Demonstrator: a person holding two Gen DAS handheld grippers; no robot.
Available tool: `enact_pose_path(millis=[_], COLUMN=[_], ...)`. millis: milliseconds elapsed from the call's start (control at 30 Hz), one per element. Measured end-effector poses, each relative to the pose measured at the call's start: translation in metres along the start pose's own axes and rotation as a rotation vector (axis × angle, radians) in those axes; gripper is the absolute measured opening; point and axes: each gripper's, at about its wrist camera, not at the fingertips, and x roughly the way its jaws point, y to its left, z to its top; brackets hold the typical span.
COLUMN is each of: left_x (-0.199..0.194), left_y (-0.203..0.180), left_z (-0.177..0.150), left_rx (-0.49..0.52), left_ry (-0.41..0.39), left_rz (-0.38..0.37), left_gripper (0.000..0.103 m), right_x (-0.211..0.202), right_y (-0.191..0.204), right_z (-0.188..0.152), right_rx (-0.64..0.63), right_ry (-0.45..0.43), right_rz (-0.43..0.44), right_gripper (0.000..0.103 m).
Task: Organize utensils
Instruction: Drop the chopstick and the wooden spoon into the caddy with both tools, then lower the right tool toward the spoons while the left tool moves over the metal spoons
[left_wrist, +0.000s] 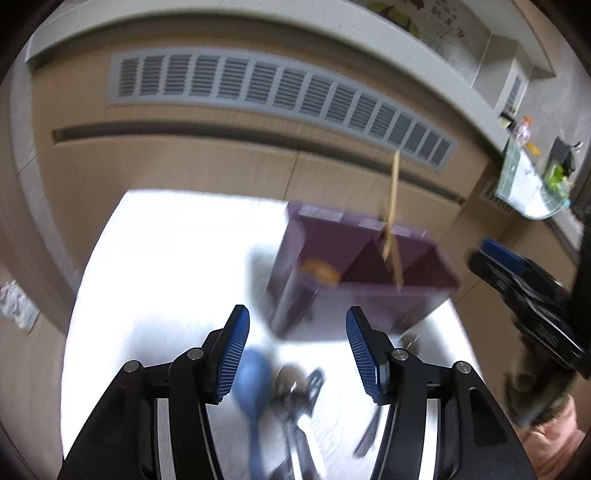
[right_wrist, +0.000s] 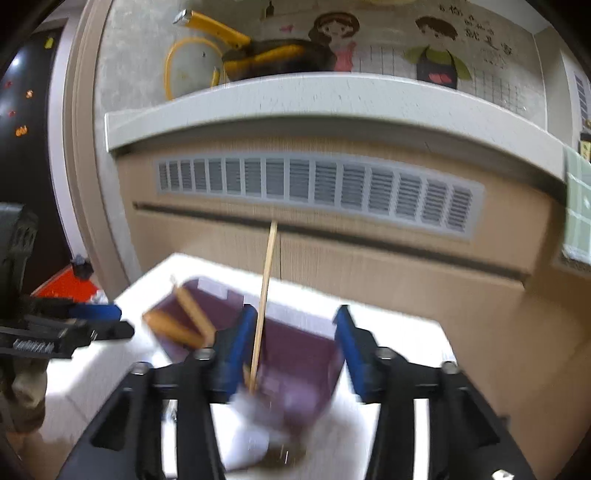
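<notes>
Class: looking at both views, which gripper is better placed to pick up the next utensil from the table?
Probably the left gripper: its open jaws hang over the blue plastic spoon and dark metal utensils.

We see a purple organizer (left_wrist: 369, 266), tan chopstick (right_wrist: 263, 306), blue spoon (left_wrist: 253, 384), blue ribbed pads (left_wrist: 231, 362), probably white table (left_wrist: 166, 258).

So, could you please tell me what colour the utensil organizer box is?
Dark purple; the organizer box shows best in the left wrist view.

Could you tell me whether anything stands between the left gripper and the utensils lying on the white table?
Nothing visible does: the left gripper is open right above the blue spoon and the dark utensils; the purple organizer sits farther back.
</notes>
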Motion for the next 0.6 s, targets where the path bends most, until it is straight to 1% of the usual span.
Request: enact_pose_path(millis=[33, 67, 100, 200, 267, 300, 333, 367, 433, 500, 600], left_x=[0.001, 0.001, 0.001, -0.004, -0.01, -0.014, -0.017, -0.02, -0.025, -0.03, -0.031], left_y=[0.002, 0.003, 0.004, 0.01, 0.015, 0.018, 0.02, 0.022, 0.028, 0.036, 0.045], left_z=[-0.008, -0.016, -0.023, -0.046, -0.059, -0.066, -0.071, -0.075, -0.085, -0.093, -0.101], left_rx=[0.005, 0.013, 0.018, 0.023, 0.02, 0.02, 0.018, 0.015, 0.005, -0.01, -0.031], left_ry=[0.012, 0.021, 0.028, 0.048, 0.052, 0.053, 0.054, 0.053, 0.057, 0.064, 0.081], left_rz=[0.03, 0.056, 0.075, 0.121, 0.148, 0.157, 0.165, 0.17, 0.172, 0.168, 0.17], left_gripper=[0.056, 0.056, 0.056, 0.056, 0.057, 0.061, 0.066, 0.067, 0.068, 0.068, 0.069], right_x=[-0.002, -0.004, -0.002, 0.013, 0.027, 0.035, 0.041, 0.047, 0.062, 0.076, 0.086], right_y=[0.003, 0.008, 0.015, 0.033, 0.04, 0.043, 0.044, 0.047, 0.05, 0.049, 0.047], right_z=[-0.009, -0.019, -0.031, -0.056, -0.065, -0.068, -0.071, -0.072, -0.073, -0.075, -0.08], right_rx=[-0.001, -0.004, -0.009, -0.02, 0.009, 0.039, 0.066, 0.09, 0.126, 0.169, 0.18], right_ry=[0.023, 0.053, 0.096, 0.196, 0.249, 0.271, 0.284, 0.294, 0.305, 0.337, 0.35], right_rz=[-0.011, -0.03, -0.06, -0.121, -0.143, -0.141, -0.144, -0.154, -0.219, -0.286, -0.328], right_gripper=[0.068, 0.072, 0.074, 0.073, 0.073, 0.073, 0.073, 0.072, 0.072, 0.072, 0.072])
